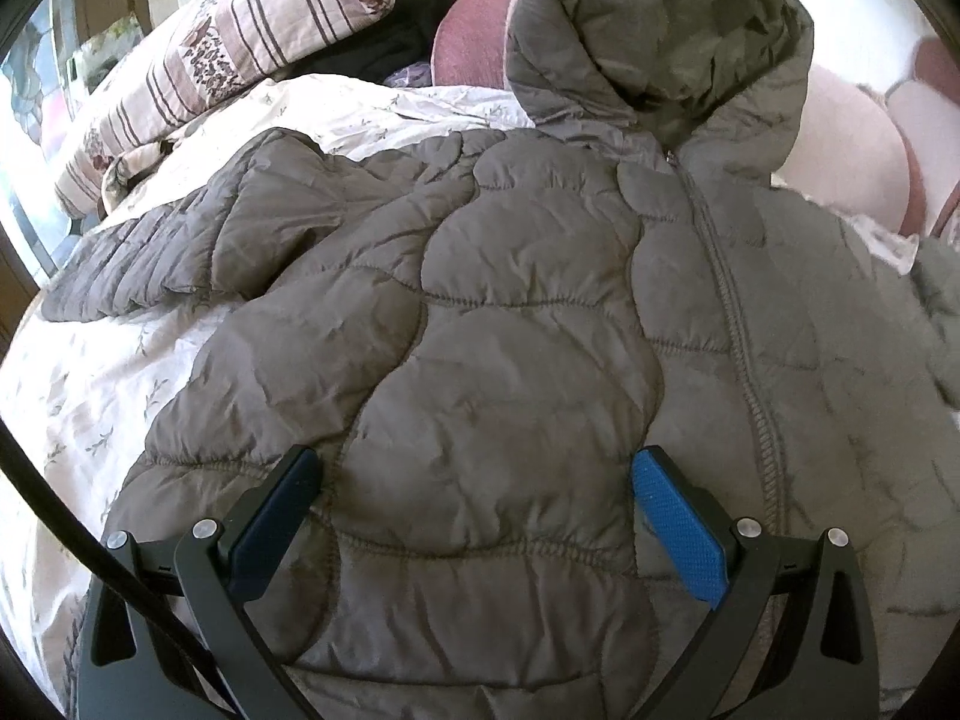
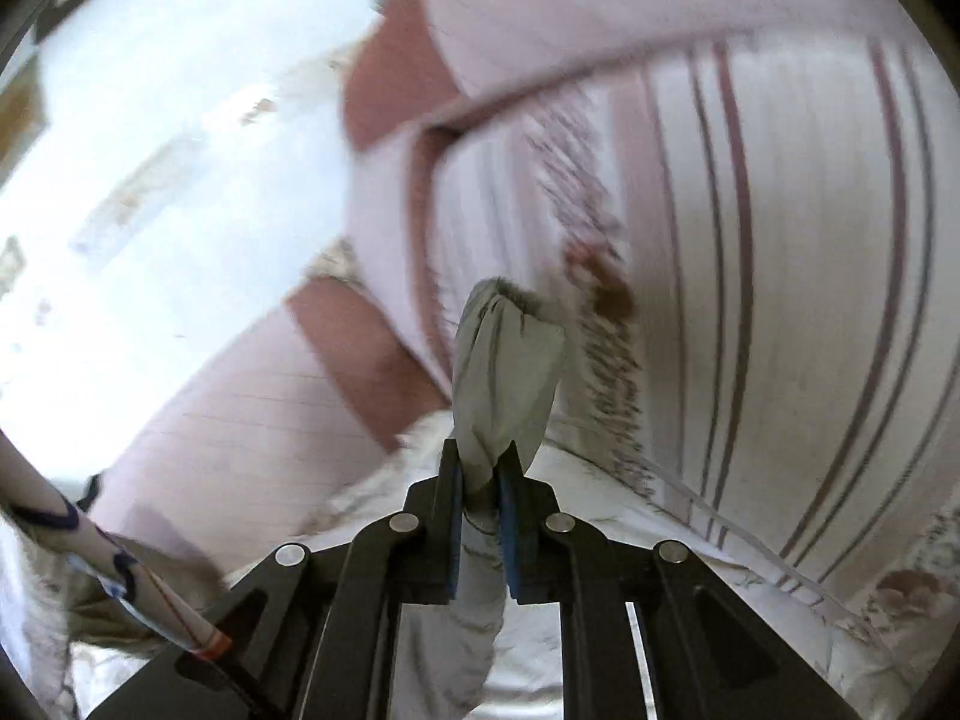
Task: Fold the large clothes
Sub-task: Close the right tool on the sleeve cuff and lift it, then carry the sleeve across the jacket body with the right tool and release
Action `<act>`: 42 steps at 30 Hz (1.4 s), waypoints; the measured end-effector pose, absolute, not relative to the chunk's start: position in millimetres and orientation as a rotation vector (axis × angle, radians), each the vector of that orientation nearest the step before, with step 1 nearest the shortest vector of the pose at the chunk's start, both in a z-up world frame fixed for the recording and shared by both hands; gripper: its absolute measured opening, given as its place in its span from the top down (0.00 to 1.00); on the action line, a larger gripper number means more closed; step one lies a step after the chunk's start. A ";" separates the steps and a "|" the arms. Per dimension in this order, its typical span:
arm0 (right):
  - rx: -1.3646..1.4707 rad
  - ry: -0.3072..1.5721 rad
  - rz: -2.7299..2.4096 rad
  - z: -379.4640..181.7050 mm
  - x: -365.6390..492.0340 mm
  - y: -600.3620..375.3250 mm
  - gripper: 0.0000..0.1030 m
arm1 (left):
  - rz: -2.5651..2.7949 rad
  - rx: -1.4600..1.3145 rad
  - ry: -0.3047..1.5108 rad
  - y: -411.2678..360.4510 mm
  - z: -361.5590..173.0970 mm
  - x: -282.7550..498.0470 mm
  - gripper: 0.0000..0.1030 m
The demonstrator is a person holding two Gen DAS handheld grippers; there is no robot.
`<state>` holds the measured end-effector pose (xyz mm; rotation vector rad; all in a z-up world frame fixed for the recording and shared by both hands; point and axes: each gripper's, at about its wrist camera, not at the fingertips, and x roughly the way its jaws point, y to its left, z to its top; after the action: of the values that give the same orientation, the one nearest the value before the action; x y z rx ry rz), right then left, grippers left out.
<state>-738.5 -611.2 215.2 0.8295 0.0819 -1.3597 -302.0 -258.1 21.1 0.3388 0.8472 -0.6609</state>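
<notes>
Two grippers are at work on one quilted grey-brown jacket [image 1: 480,312], which lies front-up on a floral bedsheet [image 1: 90,372] with its zip [image 1: 738,324] closed and its hood [image 1: 660,42] at the far end, beyond the fingers. The left gripper [image 1: 474,516] hovers over the hem end with its fingers [image 1: 678,516] spread wide and nothing pinched between them; the jacket's left front panel fills the gap between the tips and stretches away ahead of them. One sleeve [image 1: 180,258] runs out to the left of the left finger — probably spread that way so it can be folded in across the body.

In the right wrist view, the right gripper [image 2: 480,474] is clamped tight on a bunched wad of grey fabric [image 2: 504,372] that sticks up past the fingertips. It looks like a cuff or edge of the same jacket, though that cannot be confirmed here. Behind the tips are striped pillows [image 2: 780,240], blurred. Pinching the fabric in a narrow bunch likely gives a firm hold for carrying that part across — the first fold seems only just begun.
</notes>
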 end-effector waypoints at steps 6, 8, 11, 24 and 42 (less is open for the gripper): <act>0.757 0.053 -1.205 278.4 -685.0 -554.4 0.88 | -0.663 0.298 0.805 -246.3 41.9 -299.2 0.00; 0.746 0.052 -1.142 292.4 -662.2 -536.4 0.88 | -0.659 0.291 0.790 -242.0 48.2 -299.0 0.00; 0.736 0.051 -1.025 301.9 -618.7 -498.0 0.88 | -0.640 0.280 0.758 -234.2 59.7 -297.1 0.00; 0.789 0.249 -0.694 217.2 -437.3 -416.5 0.89 | -0.568 0.176 0.765 -197.2 78.6 -263.2 0.00; 0.785 0.332 -0.404 127.5 -411.3 -361.7 0.38 | -0.482 0.132 0.786 -191.8 73.1 -239.8 0.00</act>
<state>-411.3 -361.7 127.5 0.7849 0.3316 -0.4037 -239.8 -191.8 73.1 0.1321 0.7865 -0.4820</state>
